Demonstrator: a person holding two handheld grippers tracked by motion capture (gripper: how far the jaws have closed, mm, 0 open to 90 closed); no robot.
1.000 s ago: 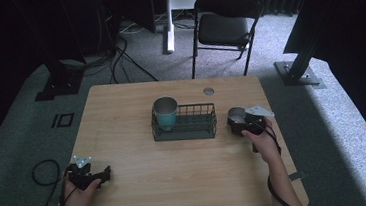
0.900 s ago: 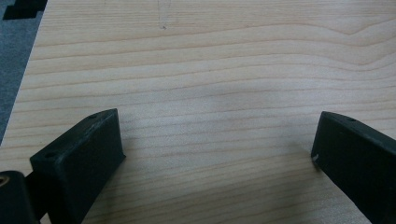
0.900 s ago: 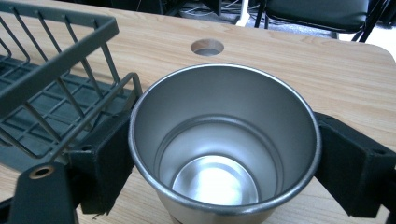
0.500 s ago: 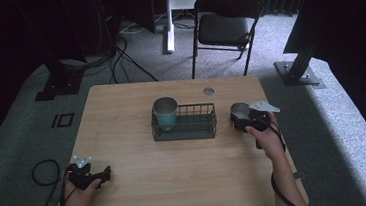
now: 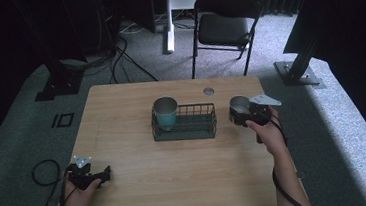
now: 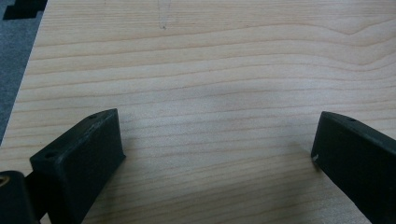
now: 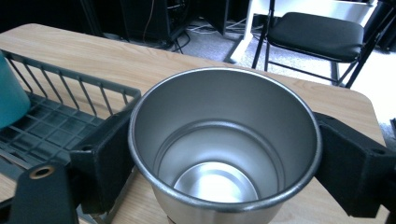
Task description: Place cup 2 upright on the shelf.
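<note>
Right claw [image 7: 224, 154] has its two black jaws clamped on either side of a steel cup [image 7: 224, 144], upright, mouth open and nothing inside. From the high view that cup [image 5: 239, 107] sits just off the right end of the wire basket [image 5: 185, 124], near the worktop's right edge. A teal cup [image 5: 166, 112] stands in the basket's left end. Left claw [image 6: 219, 154] is spread wide with bare wood between the jaws, hovering low over the worktop [image 6: 210, 70]; it's down at the front left corner [image 5: 89, 172], well apart from everything. A black folding chair [image 5: 224, 24] sits behind the worktop.
</note>
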